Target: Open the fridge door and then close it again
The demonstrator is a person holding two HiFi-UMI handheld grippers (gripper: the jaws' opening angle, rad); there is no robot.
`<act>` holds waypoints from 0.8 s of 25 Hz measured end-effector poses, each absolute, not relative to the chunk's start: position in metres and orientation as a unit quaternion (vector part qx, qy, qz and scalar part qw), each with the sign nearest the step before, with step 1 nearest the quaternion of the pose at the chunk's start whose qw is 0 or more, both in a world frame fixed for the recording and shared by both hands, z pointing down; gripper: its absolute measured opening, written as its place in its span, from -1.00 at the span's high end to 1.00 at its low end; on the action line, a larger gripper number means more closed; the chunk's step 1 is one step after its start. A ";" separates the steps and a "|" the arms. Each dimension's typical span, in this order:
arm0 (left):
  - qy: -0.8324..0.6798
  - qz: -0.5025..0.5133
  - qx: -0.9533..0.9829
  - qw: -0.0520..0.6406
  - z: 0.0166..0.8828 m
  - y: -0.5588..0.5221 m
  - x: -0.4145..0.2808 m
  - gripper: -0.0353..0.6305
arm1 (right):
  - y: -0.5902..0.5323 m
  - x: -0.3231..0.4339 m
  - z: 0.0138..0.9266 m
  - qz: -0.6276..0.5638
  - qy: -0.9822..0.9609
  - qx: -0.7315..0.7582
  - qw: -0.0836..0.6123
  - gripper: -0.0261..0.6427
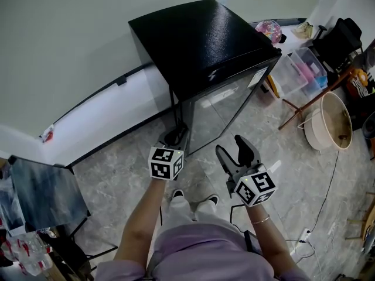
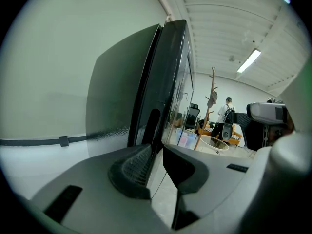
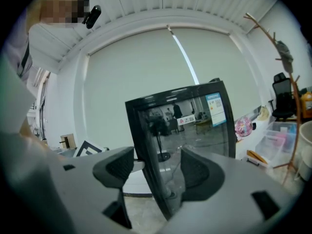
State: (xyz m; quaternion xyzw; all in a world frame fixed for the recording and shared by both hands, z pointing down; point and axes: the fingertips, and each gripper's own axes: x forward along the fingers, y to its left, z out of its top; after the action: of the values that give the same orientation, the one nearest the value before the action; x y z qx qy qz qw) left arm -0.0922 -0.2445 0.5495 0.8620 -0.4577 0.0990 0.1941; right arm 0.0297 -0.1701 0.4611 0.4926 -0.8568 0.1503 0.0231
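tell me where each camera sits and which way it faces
Head view: on the person's head, looking steeply down at the black glass-door fridge; shows both forearms, left gripper, right gripper.
Left gripper view: on the left gripper, looking along the fridge's door edge; shows its jaws closed on it.
Right gripper view: on the right gripper, facing the door's glass front; shows its jaws apart, the person's torso.
Shared: both gripper views see the door and wooden coat stand.

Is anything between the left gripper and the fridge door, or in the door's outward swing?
Nothing between them: the left gripper has its fingers closed on the fridge door edge. In front of the door only the right gripper hovers, open and apart from it; it would probably have to move aside.
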 end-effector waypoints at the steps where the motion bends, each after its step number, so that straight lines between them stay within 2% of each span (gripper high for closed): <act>1: -0.458 0.100 0.862 0.194 0.549 -0.244 -0.092 0.70 | -0.170 0.029 0.460 0.150 -0.858 0.492 0.022 0.05; 11: -0.384 0.109 0.903 0.159 0.549 -0.172 -0.041 0.75 | -0.160 0.033 0.450 0.139 -0.860 0.492 0.015 0.04; 20: -0.333 0.129 0.921 0.154 0.551 -0.125 0.001 0.76 | -0.131 0.019 0.427 0.096 -0.873 0.478 0.022 0.01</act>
State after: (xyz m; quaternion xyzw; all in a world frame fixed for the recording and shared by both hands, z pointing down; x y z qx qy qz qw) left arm 0.0011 -0.1249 0.5509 0.9213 -0.3331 0.1286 0.1538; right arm 0.0186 -0.1306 0.4273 0.4777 -0.8730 0.0964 0.0220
